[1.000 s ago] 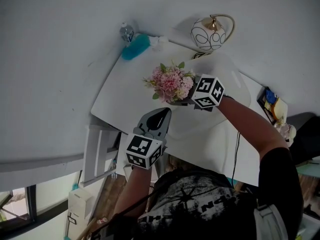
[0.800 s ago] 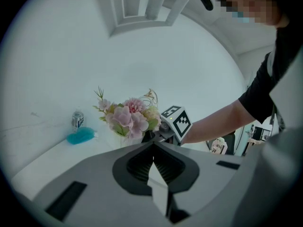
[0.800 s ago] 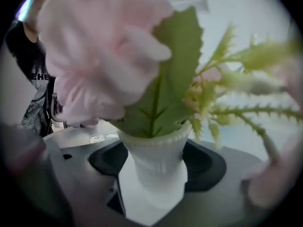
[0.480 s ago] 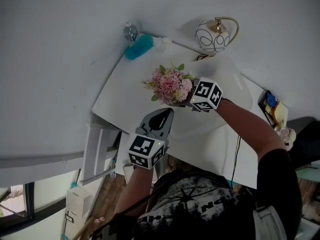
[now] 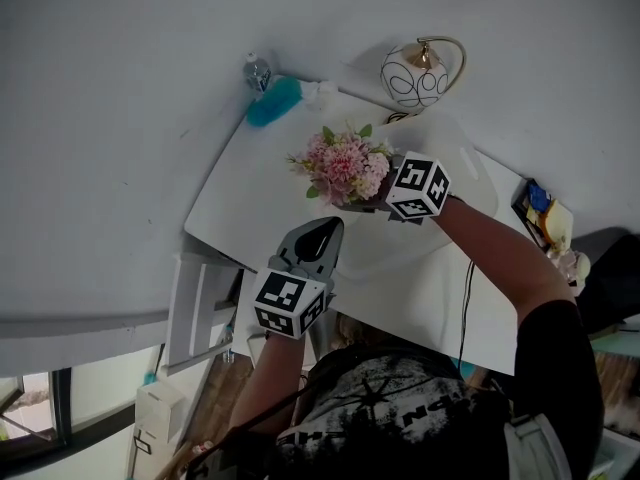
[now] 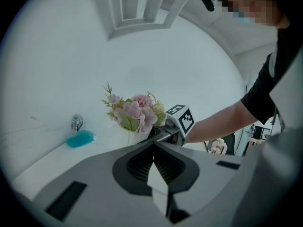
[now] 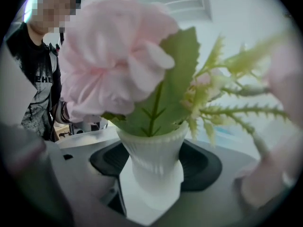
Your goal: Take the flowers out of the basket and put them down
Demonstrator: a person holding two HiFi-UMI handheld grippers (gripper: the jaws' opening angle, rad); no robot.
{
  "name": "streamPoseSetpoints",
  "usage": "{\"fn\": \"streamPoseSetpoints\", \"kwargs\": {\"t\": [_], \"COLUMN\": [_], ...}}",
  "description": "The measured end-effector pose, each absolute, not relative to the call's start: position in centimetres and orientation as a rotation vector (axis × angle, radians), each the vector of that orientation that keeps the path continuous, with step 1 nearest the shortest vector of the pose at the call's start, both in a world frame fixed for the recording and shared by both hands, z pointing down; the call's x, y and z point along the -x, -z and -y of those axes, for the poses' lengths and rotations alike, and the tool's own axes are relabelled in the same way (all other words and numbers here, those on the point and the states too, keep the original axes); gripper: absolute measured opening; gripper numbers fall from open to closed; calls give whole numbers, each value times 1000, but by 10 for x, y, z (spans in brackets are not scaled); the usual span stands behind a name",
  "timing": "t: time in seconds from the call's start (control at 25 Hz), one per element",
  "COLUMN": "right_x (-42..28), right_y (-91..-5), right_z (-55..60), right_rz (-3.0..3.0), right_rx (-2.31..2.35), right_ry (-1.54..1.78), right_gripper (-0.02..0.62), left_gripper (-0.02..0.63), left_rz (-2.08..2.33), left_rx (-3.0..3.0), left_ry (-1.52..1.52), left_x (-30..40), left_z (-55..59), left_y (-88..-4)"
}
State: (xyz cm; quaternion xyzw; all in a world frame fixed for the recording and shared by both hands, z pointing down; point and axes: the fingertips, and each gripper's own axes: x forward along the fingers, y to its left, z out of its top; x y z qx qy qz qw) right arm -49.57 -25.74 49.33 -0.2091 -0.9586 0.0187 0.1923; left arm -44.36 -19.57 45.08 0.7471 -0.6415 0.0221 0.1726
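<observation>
The flowers (image 5: 342, 165) are a tight bunch of pale pink blooms with cream ones mixed in, broad green leaves and feathery green sprigs poking out at the edges. They stand in a small white ribbed vase (image 7: 152, 162) that flares at the rim and narrows lower down. The right gripper (image 5: 352, 206) is clenched on that vase: in the right gripper view its jaws press the narrow part from both sides, bouquet upright above them. In the head view the bunch sits over the white table (image 5: 250, 188), near its far edge; whether the vase touches the top cannot be told.

At 6 o'clock from the flowers, apart from them, the left gripper (image 5: 318, 236) hovers with its jaws closed together on nothing, pointing toward the bouquet. At 10 o'clock lies a teal fluffy thing (image 5: 272, 100), with a small bottle (image 5: 256, 68) just beyond it. At 1 o'clock stands a round white vessel (image 5: 415, 71) with black looping lines and a gold handle.
</observation>
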Motion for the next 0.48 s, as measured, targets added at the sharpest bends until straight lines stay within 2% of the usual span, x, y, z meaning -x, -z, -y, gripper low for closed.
{"fn": "streamPoseSetpoints", "kwargs": {"t": [0.48], "right_x": [449], "right_y": [-419], "right_z": [281], "right_rz": [2831], "right_rx": [440], "right_ry": [-21], "right_gripper": [336], "left_gripper": [14], "left_rz": [1878], "left_rx": [-2175], "left_ry": [-47], "left_x": [429], "left_z": [199], "left_y": [-418]}}
